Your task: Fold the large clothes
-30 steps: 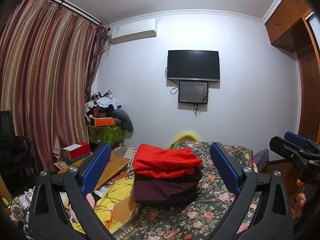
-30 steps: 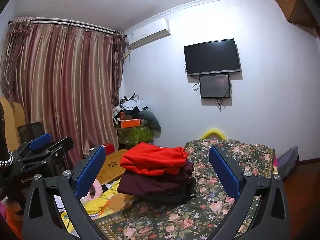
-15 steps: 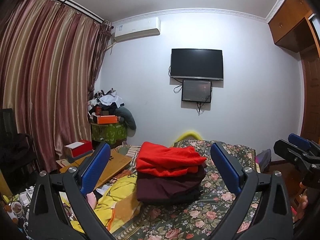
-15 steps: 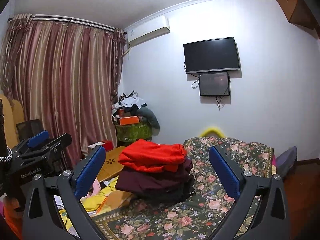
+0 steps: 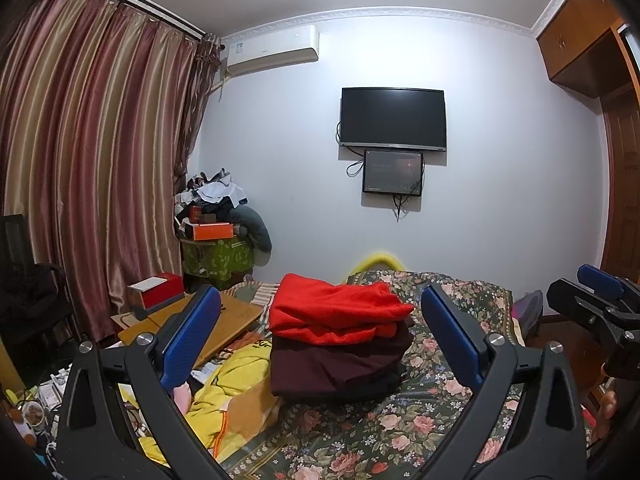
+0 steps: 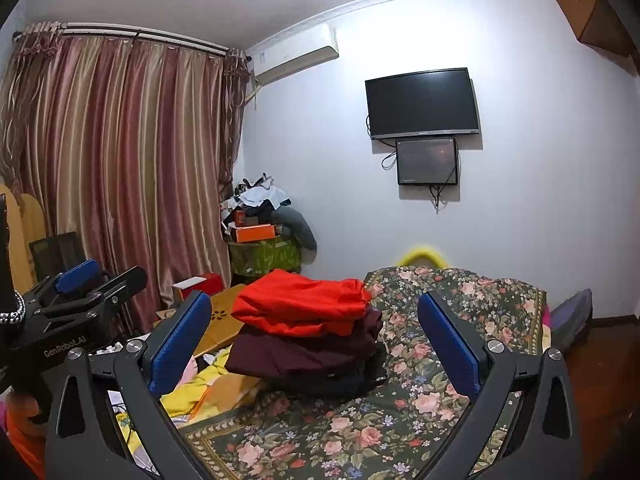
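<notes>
A stack of folded clothes sits on the floral bedspread [image 5: 400, 428]: a red garment [image 5: 336, 308] on top, a maroon one [image 5: 336, 364] under it, a dark one at the bottom. The stack also shows in the right wrist view, red [image 6: 300, 304] over maroon [image 6: 300, 352]. My left gripper [image 5: 320, 336] is open and empty, held in the air short of the stack. My right gripper [image 6: 316, 340] is open and empty too, level with it. Each gripper shows at the edge of the other's view: right [image 5: 592, 300], left [image 6: 88, 284].
A yellow garment [image 5: 236, 396] lies crumpled at the bed's left edge. A low wooden table [image 5: 192, 328] with a red box [image 5: 160, 288] stands beside it. Curtains [image 5: 92, 168] hang left, a TV [image 5: 392, 118] is on the far wall, a cluttered pile [image 5: 220, 216] fills the corner.
Both grippers have risen and tilted up slightly; the stack sits a little lower in both views. Both stay open. The clothes have not moved.
</notes>
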